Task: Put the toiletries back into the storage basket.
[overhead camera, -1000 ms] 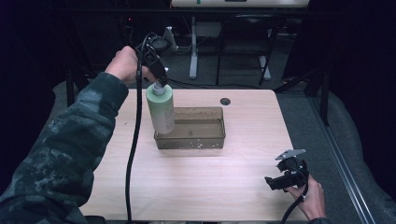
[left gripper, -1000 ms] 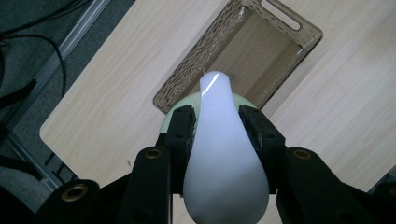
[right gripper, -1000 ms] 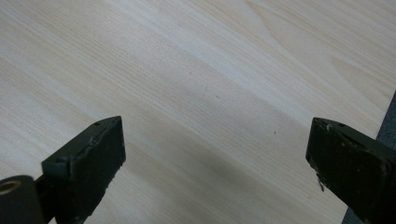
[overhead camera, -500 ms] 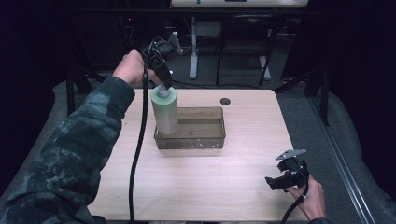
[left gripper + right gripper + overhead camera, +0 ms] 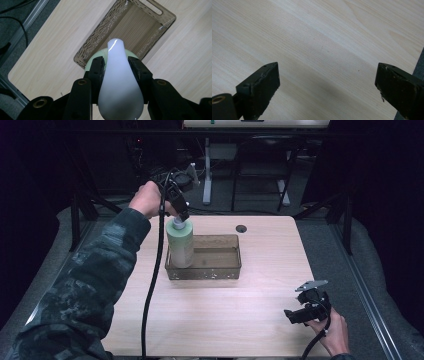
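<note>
Item one, my left gripper (image 5: pixel 179 215): arm stretched forward over the far-left part of the table (image 5: pixel 260 320), wrist bent so the jaws point down, clamped tight on the white cap of the pale green bottle (image 5: pixel 180 242), which stands upright with its base inside the left end of the clear brown tray (image 5: pixel 220 270). Item two, my right gripper (image 5: pixel 300 312): held low at the table's near-right corner, hand tucked behind it, jaws spread wide over bare wood, holding nothing
</note>
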Tool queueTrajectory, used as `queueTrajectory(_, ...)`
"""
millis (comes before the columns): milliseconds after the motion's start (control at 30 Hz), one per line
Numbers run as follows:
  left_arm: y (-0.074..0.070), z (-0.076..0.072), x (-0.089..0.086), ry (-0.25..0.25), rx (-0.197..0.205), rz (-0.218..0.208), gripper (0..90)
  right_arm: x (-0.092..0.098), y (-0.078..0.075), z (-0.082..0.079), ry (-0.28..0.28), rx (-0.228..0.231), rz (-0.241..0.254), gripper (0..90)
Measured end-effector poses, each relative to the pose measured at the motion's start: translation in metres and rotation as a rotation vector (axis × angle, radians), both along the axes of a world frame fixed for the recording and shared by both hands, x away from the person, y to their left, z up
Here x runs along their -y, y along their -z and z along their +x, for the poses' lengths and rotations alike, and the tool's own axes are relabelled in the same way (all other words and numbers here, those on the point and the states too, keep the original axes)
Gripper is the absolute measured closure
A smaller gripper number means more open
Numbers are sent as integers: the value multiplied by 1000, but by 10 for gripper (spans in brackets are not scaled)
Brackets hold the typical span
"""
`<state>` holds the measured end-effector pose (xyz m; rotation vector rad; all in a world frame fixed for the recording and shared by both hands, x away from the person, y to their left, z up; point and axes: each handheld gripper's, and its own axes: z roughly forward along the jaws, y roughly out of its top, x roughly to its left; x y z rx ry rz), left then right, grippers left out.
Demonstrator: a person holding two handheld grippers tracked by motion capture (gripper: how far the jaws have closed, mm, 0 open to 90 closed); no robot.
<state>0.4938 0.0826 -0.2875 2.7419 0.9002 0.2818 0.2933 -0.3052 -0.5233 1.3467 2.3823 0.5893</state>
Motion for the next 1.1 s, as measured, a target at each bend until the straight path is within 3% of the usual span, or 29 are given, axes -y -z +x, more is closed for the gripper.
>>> queueTrajectory(700, 31, 1, -11, 0, -42, 2, 667, -1, 0, -1, -2, -5, -1, 60)
queueTrajectory(1100, 41, 2, -17, -4, -72, 20, 672, 1, -1, -1, -2, 1, 2, 63)
